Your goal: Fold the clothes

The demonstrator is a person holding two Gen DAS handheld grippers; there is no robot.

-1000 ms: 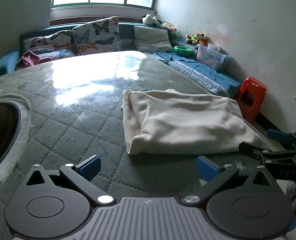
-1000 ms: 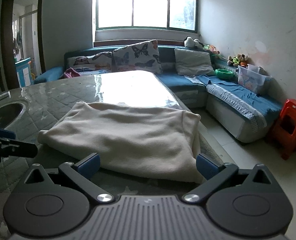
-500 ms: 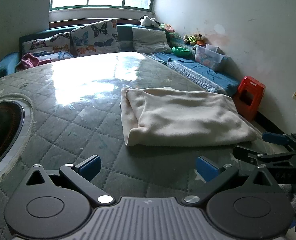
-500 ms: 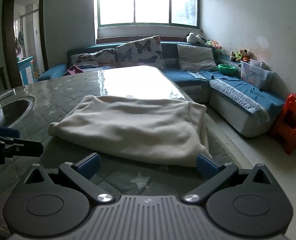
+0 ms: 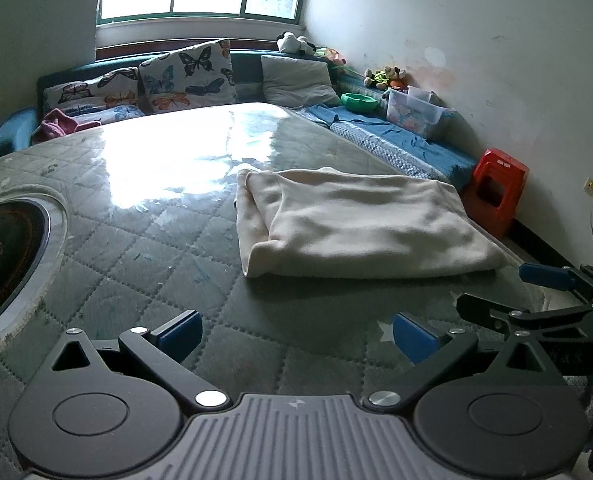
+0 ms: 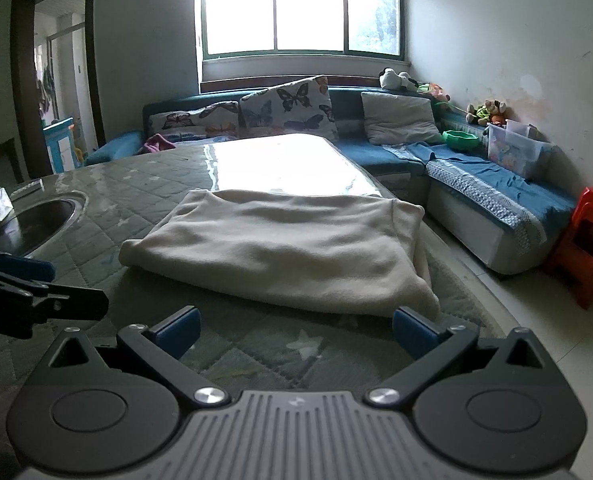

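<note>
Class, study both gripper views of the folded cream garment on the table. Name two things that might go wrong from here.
1. The cream garment lies close to the table's right edge; a push that way might slide it off toward the floor.
2. The table cover looks glossy, so closing the open right gripper on one corner may drag the whole fold instead of lifting a layer.

Both wrist cams sit low over the quilted surface (image 5: 108, 264), facing the window (image 6: 300, 8) and sofa (image 6: 380, 156). Left cam looks from the left, right cam from the right; both share the folded cream garment (image 5: 360, 220), fairly near.
</note>
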